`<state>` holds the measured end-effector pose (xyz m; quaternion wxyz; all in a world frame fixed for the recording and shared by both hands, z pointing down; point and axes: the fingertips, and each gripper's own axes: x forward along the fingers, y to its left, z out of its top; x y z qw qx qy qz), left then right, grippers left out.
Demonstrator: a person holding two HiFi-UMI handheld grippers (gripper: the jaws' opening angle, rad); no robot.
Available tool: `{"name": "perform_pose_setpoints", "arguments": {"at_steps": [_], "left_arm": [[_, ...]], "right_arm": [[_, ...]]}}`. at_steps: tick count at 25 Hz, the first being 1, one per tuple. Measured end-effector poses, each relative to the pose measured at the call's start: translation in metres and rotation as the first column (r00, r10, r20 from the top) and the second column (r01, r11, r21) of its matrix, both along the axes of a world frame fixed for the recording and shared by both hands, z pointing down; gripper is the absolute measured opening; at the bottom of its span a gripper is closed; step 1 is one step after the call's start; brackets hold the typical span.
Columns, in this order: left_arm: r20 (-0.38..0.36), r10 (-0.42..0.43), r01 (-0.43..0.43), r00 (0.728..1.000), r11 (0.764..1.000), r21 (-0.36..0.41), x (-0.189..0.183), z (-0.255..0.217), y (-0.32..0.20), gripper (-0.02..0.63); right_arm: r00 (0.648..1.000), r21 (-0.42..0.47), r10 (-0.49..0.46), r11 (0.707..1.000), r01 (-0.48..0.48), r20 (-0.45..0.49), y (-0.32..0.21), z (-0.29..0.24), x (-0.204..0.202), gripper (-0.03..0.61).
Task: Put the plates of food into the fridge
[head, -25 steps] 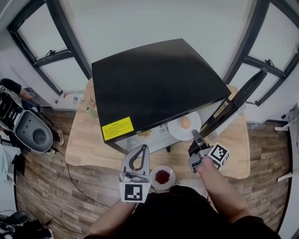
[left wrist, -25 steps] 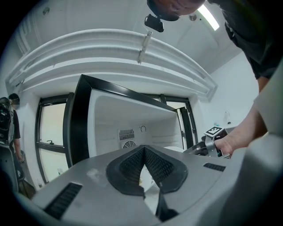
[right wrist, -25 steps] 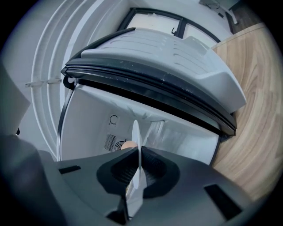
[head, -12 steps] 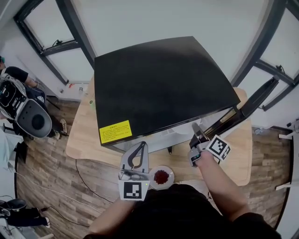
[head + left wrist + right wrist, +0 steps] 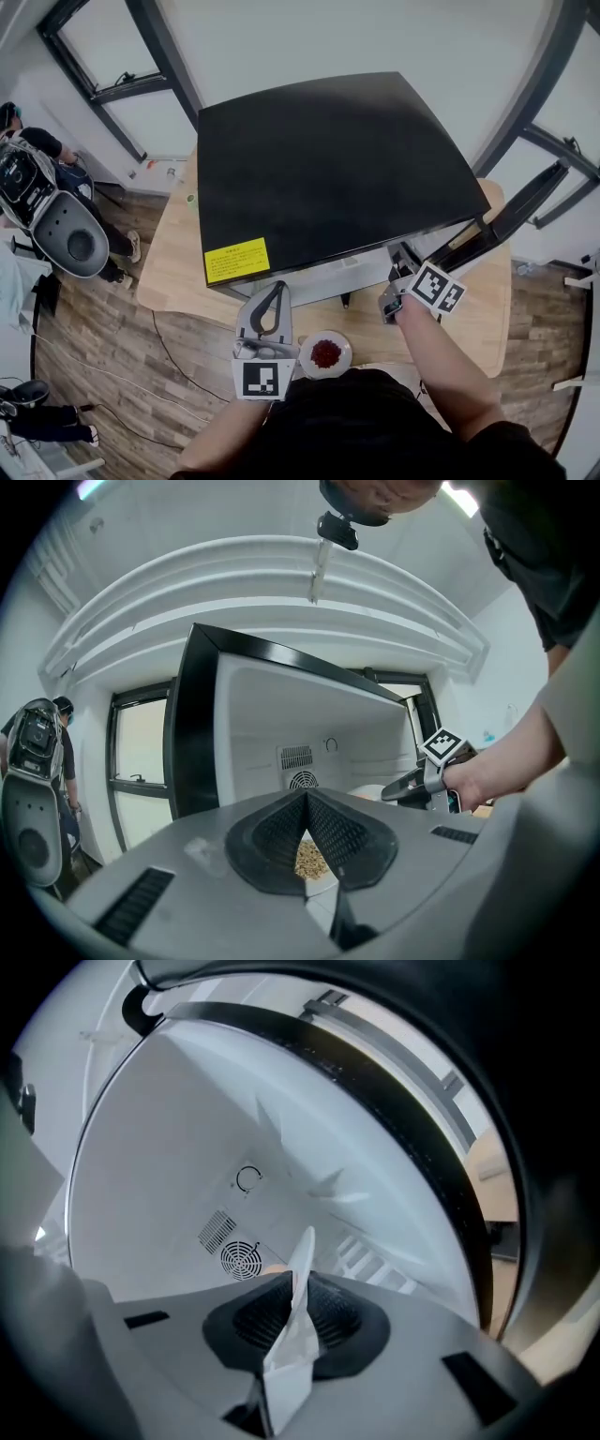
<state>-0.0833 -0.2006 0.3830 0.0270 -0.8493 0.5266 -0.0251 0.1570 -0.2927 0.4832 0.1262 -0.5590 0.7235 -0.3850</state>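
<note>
Plate of food (image 5: 305, 1252), white: its rim stands edge-on between the pads of the right claw (image 5: 401, 264), inside the fridge (image 5: 328, 169). A yellow label (image 5: 235, 260) sits on the fridge top, ahead and left of the left claw (image 5: 275, 289); its print is unreadable. One second ago this plate, carrying an egg, showed ahead of the right claw; the fridge top now hides it. Right claw: jaws have just been opening slightly, pads against the rim. Left claw: clenched, empty. Plate of red food (image 5: 325, 354) lies just right of it.
</note>
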Motion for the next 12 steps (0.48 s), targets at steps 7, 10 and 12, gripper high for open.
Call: {"name": "perform_pose_setpoints", "arguments": {"at_steps": [7,10,12], "left_arm": [[0.009,-0.037,0.037,0.999,0.999,0.005,-0.009,-0.003,0.006,0.005],[0.021,-0.036,0.036,0.999,0.999,0.009,-0.008,-0.003,0.008,0.005],[0.030,-0.044,0.044,0.999,0.999,0.003,-0.009,-0.003,0.009,0.005]], "right_arm": [[0.958,-0.028,-0.024,0.999,0.017,-0.285,-0.004,0.013,0.001,0.105],[0.934,-0.037,-0.043,0.999,0.032,-0.355,-0.005,0.014,-0.001,0.130],[0.926,-0.050,-0.049,0.998,0.033,-0.375,-0.006,0.016,0.000,0.162]]}}
